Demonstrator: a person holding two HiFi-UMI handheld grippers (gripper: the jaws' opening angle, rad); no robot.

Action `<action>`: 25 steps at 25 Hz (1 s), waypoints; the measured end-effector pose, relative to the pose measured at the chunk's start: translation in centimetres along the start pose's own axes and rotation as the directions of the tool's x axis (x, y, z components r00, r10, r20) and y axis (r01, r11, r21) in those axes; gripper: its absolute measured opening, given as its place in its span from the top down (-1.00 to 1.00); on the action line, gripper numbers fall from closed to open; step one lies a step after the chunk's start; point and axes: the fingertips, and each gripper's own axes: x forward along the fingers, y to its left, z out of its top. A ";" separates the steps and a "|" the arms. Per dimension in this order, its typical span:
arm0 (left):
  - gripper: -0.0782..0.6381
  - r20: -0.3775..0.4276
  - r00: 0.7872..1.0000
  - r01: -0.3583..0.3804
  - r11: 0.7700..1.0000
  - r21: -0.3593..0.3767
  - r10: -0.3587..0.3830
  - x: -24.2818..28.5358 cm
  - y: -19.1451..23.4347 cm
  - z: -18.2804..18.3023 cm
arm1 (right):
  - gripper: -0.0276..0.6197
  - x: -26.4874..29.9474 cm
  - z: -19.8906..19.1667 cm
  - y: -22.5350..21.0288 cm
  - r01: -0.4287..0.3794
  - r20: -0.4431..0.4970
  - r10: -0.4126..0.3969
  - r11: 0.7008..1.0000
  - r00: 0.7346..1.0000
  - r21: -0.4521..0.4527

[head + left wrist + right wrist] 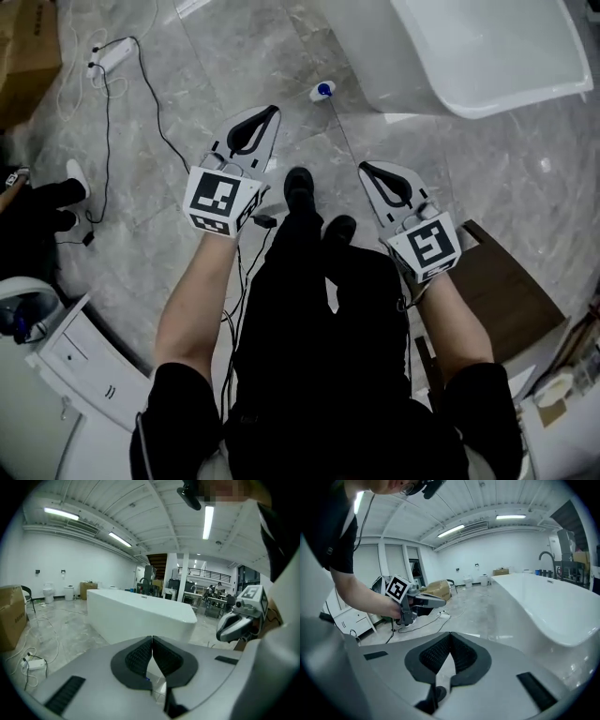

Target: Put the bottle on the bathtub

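A small white bottle [323, 91] with a blue cap lies on the marble floor, just left of the white bathtub [487, 56]. My left gripper [273, 111] is held above the floor a short way below and left of the bottle, its jaws shut on nothing. My right gripper [365, 168] hangs lower, by the person's shoes, also shut and empty. In the left gripper view the tub [140, 613] fills the middle ahead of the closed jaws [152, 640]. In the right gripper view the tub [548, 606] curves along the right, beyond the closed jaws [450, 635].
A white power strip [112, 56] with a long cable lies at the top left, by a cardboard box [28, 52]. A brown wooden board [511, 291] sits at the right, a white cabinet [80, 361] at the lower left. The person's black shoes [300, 187] stand between the grippers.
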 end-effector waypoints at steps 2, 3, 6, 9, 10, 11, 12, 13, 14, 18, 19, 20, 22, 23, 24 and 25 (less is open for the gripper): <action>0.73 0.030 0.999 -0.018 0.999 -0.027 0.018 -2.7 -0.8 3.9 | 0.83 -2.8 2.1 1.1 0.025 -0.014 -0.024 0.998 1.000 0.054; 0.73 0.043 0.999 -0.022 0.999 -0.039 0.024 -4.2 -1.4 5.7 | 0.83 -4.3 3.1 1.7 0.035 -0.014 -0.034 0.996 0.999 0.081; 0.73 0.078 0.997 -0.024 0.998 -0.060 0.029 -8.5 -3.8 10.6 | 0.83 -8.4 6.8 3.5 0.059 0.020 -0.063 0.987 0.998 0.148; 0.73 0.085 0.996 -0.001 0.995 -0.098 0.009 -12.3 -7.0 14.3 | 0.83 -12.9 11.3 5.1 0.086 0.089 -0.104 0.978 0.991 0.189; 0.73 0.078 0.997 0.008 0.994 -0.111 0.001 -13.4 -8.1 15.2 | 0.83 -14.6 12.6 5.7 0.089 0.111 -0.113 0.975 0.987 0.203; 0.73 0.070 0.998 0.017 0.992 -0.122 -0.008 -14.4 -9.3 16.1 | 0.83 -16.2 13.7 6.2 0.089 0.133 -0.120 0.971 0.984 0.221; 0.73 0.063 0.998 0.025 0.991 -0.132 -0.017 -15.4 -10.5 16.9 | 0.83 -17.9 14.6 6.7 0.090 0.153 -0.129 0.967 0.980 0.239; 0.73 0.058 0.998 0.033 0.989 -0.141 -0.025 -16.5 -11.6 17.8 | 0.83 -19.7 15.4 7.2 0.098 0.167 -0.144 0.962 0.975 0.253; 0.73 0.059 0.998 0.041 0.988 -0.150 -0.033 -17.7 -12.8 18.8 | 0.83 -21.4 16.0 7.5 0.120 0.174 -0.169 0.958 0.970 0.260; 0.73 0.089 0.995 0.063 0.985 -0.161 -0.050 -22.3 -16.6 23.0 | 0.83 -28.4 17.5 8.4 0.225 0.201 -0.286 0.934 0.937 0.279; 0.73 0.097 0.994 0.065 0.984 -0.166 -0.049 -23.4 -17.4 23.8 | 0.83 -29.9 17.8 8.9 0.224 0.215 -0.291 0.931 0.932 0.288; 0.73 0.105 0.993 0.066 0.983 -0.173 -0.048 -24.5 -18.1 24.6 | 0.83 -31.3 18.0 9.7 0.218 0.226 -0.288 0.932 0.931 0.290; 0.73 0.121 0.991 0.072 0.981 -0.178 -0.051 -26.6 -19.3 26.0 | 0.83 -33.6 18.5 11.5 0.207 0.237 -0.272 0.942 0.933 0.265; 0.73 0.128 0.990 0.075 0.982 -0.171 -0.053 -27.6 -19.8 26.6 | 0.83 -34.6 18.8 12.4 0.207 0.240 -0.266 0.947 0.934 0.245; 0.73 0.132 0.990 0.077 0.984 -0.158 -0.056 -28.5 -20.1 27.2 | 0.83 -35.5 19.1 13.2 0.209 0.243 -0.263 0.951 0.934 0.228; 0.73 0.133 0.989 0.079 0.987 -0.142 -0.060 -29.3 -20.4 27.7 | 0.83 -36.4 19.4 13.9 0.212 0.248 -0.264 0.953 0.932 0.216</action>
